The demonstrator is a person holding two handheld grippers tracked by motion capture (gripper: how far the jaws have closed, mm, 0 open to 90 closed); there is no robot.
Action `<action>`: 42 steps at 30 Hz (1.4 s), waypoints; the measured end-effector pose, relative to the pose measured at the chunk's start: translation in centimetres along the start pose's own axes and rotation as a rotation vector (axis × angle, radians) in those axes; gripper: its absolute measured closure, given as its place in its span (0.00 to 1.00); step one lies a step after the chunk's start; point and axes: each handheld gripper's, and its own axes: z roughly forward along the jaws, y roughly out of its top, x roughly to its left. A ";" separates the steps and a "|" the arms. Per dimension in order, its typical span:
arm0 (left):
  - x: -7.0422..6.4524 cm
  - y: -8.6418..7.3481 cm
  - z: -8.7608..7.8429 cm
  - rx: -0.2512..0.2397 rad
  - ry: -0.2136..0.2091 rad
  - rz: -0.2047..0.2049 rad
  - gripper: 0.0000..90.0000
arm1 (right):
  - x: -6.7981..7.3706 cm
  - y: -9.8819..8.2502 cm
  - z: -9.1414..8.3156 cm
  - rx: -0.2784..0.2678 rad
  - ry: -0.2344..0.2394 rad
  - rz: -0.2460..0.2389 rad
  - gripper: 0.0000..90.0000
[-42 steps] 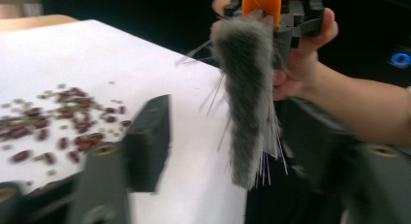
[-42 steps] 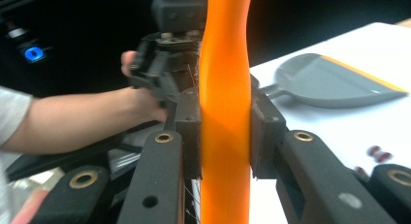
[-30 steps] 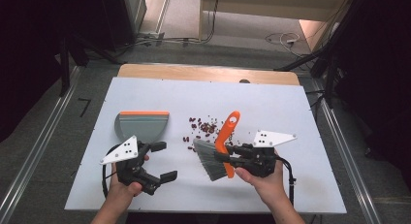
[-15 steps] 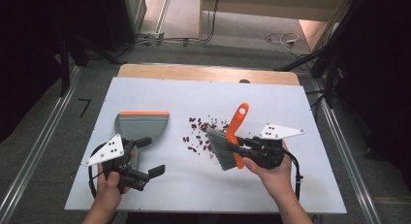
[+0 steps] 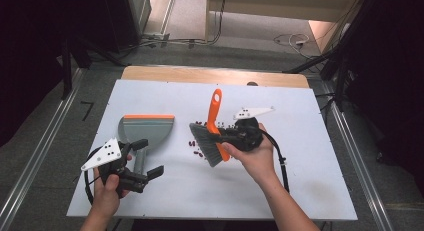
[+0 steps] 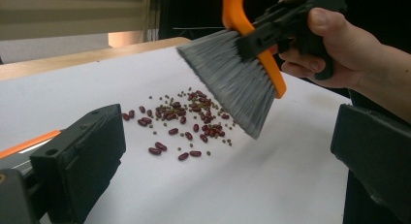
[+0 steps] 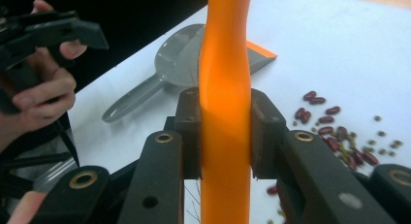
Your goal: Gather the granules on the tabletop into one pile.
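A: The right gripper (image 7: 225,136) is clamped on the one brush (image 5: 214,136), bristles raised just above the beans (image 6: 181,120).

B: Lower them behind the pile, then sweep toward the single dustpan (image 5: 145,132) beyond it. The left gripper (image 5: 145,161), wide open and empty, should grasp its handle alongside.

A: Beans? Dozens, uncountable.

A big white table (image 5: 300,191) holds the things, with a strip of wood along its far edge. A grey dustpan (image 5: 147,131) with an orange lip lies flat on the left. Red beans (image 6: 179,122) and tiny green ones lie scattered near the middle.
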 end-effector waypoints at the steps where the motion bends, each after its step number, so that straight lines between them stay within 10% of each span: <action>1: 0.1 -0.1 -0.1 -0.001 0.003 -0.003 0.00 | -0.1 0.3 0.5 0.014 0.005 0.005 0.77; 19: 0.6 -0.3 -0.2 -0.003 0.006 -0.029 0.00 | -3.1 1.5 8.7 0.247 0.054 0.237 0.77; 29: 0.6 -0.5 0.1 0.007 -0.003 -0.032 0.00 | -3.8 1.7 10.6 0.337 -0.120 0.183 0.76; 42: 0.5 -0.5 0.1 0.008 -0.003 -0.034 0.00 | -6.2 1.1 10.0 0.349 -0.166 0.235 0.75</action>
